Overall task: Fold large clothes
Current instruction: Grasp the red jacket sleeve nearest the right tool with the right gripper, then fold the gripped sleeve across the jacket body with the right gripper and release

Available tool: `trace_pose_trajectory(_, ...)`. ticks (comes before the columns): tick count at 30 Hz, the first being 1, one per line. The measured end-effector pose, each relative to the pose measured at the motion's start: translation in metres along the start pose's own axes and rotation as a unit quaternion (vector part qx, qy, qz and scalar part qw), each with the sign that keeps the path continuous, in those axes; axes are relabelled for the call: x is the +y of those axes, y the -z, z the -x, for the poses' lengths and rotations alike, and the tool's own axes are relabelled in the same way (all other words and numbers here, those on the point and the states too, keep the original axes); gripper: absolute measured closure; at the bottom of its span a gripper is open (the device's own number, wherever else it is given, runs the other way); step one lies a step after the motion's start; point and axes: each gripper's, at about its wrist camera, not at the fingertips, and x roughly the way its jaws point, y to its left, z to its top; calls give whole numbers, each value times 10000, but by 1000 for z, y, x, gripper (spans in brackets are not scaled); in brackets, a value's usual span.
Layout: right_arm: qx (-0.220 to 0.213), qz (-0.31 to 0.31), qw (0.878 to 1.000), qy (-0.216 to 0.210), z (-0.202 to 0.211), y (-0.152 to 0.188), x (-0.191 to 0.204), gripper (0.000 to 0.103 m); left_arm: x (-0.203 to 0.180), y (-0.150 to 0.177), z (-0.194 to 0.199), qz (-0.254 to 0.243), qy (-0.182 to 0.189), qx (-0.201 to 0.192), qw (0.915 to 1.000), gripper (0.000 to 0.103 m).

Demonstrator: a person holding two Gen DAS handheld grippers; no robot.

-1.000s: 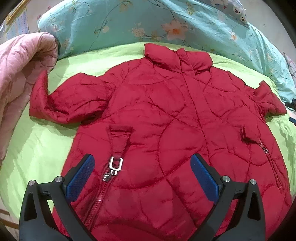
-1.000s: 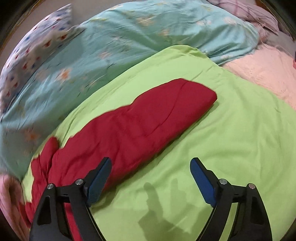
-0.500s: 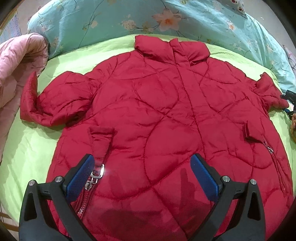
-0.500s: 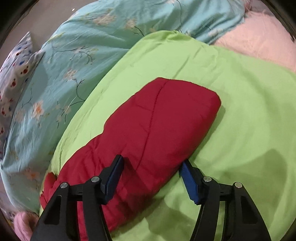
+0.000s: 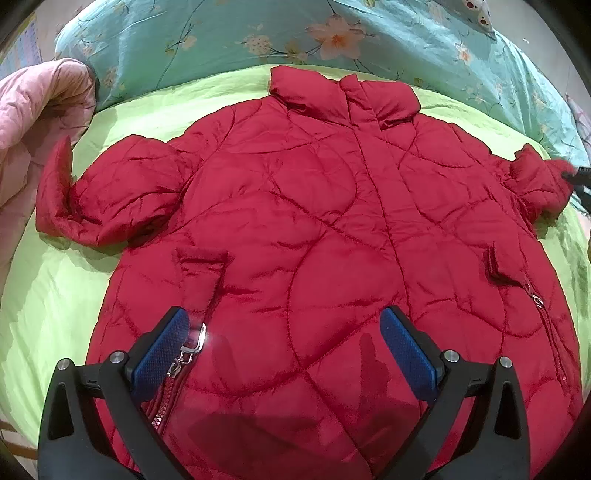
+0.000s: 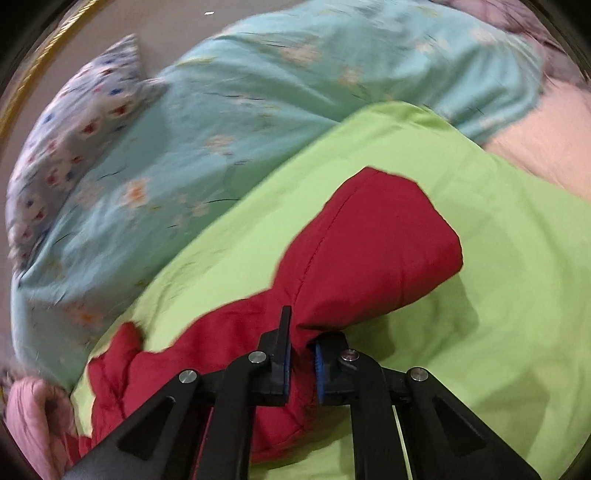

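A red quilted jacket (image 5: 303,236) is spread front-up on a lime-green sheet (image 5: 48,295), its collar (image 5: 343,96) at the far end from the left gripper (image 5: 284,354). That gripper is held above the jacket's lower front with its jaws spread wide, and nothing is pinched between its 2 blue pads (image 5: 406,354). A metal zipper pull (image 5: 194,341) is seen just beside the near-left pad. One sleeve (image 5: 110,195) is stretched out to the left, toward a pink quilt (image 5: 33,122). Beyond the collar lies a turquoise floral duvet (image 5: 221,33).

In the right wrist view, the right gripper (image 6: 301,360) has just been closing, and its jaws are now pressed together on the jacket's other sleeve (image 6: 369,251), which is bunched between the pads. The cuff end of that sleeve extends ahead of the fingers over the green sheet (image 6: 517,295). A patterned pillow (image 6: 74,125) is visible far ahead and to the left, blurred.
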Motion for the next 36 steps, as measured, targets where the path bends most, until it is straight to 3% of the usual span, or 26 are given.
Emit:
trace_pose_trajectory(8,202,583,9938,-921,13,27,83,94,15,1,4,174,73,-28,9998,0)
trace_pose_trajectory(19,971,1249,9598,-2320,9,106,204,94,47,0,9,521,165,-45,9985,0)
trace_pose_trajectory(25,1371,1807,9394,-2571,-2,154,267,94,69,-3,11,804,480,36,9956,0)
trace_pose_trajectory(36,2289,2480,9005,-2743,-32,259,350,94,113,-7,15,1206,563,-38,9911,0)
